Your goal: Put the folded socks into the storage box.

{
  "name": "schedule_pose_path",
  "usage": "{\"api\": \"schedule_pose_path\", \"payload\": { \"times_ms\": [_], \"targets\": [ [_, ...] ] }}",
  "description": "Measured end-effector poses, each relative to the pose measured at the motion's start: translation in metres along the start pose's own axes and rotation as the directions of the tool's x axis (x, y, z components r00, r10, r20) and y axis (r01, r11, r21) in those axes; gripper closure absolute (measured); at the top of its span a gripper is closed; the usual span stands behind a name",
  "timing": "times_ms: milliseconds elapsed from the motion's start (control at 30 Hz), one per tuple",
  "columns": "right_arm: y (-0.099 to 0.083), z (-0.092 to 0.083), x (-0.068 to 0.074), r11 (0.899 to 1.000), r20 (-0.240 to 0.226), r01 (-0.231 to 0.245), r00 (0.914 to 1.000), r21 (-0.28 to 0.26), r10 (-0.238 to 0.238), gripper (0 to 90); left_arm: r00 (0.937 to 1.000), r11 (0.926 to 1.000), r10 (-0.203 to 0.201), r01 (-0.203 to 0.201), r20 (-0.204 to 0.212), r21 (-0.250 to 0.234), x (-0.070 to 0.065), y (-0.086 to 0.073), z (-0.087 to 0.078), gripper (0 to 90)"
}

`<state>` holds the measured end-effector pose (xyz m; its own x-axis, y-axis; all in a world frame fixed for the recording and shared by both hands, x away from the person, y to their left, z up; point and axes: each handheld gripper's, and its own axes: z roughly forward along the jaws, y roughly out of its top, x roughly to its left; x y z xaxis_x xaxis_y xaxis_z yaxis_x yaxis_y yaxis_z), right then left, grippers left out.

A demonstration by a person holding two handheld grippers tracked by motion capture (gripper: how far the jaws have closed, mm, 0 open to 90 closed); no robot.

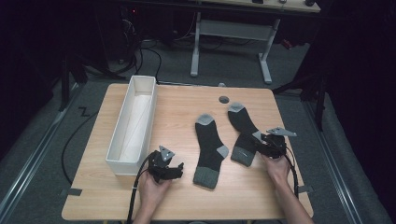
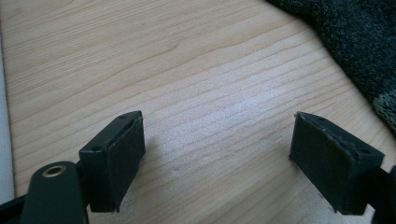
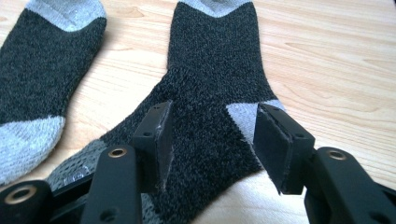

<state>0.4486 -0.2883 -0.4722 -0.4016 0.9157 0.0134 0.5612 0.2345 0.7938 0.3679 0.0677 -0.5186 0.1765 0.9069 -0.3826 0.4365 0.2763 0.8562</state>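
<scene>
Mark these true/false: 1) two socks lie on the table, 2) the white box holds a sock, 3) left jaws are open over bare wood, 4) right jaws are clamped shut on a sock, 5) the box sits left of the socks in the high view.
1) True: a left sock and a right sock lie flat on the table.
2) False: the white box has no sock in it.
3) True: the left gripper has its jaws spread over bare wood.
4) False: the right gripper straddles the right sock's heel, jaws apart, not pressing.
5) True.
</scene>
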Motion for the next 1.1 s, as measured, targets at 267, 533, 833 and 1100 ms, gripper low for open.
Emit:
{"api": "schedule_pose_path", "payload": {
  "times_ms": [267,533,833,1100],
  "targets": [
    [0.001,0.003,0.002,1.000,-0.004,0.001,1.0000,0.007,-0.001,48.7,1.0000,1.0000,0.000,0.000,0.001,-0.001,0.000,0.000,0.000,18.8],
    [0.007,0.011,0.004,0.999,0.030,0.048,0.9984,-0.011,-0.047,48.0,1.0000,1.0000,0.001,-0.001,0.002,0.000,0.000,0.000,0.000,19.2],
    [0.004,0.026,-0.011,0.999,0.022,-0.038,0.9991,0.020,0.037,50.3,1.0000,1.0000,0.000,0.000,0.005,0.000,0.000,0.000,-0.001,19.8],
    [0.007,0.041,-0.003,0.989,0.018,0.033,0.9992,0.142,-0.036,49.6,1.0000,1.0000,0.000,0.000,0.005,0.000,0.000,0.000,-0.001,19.8]
  ]
}}
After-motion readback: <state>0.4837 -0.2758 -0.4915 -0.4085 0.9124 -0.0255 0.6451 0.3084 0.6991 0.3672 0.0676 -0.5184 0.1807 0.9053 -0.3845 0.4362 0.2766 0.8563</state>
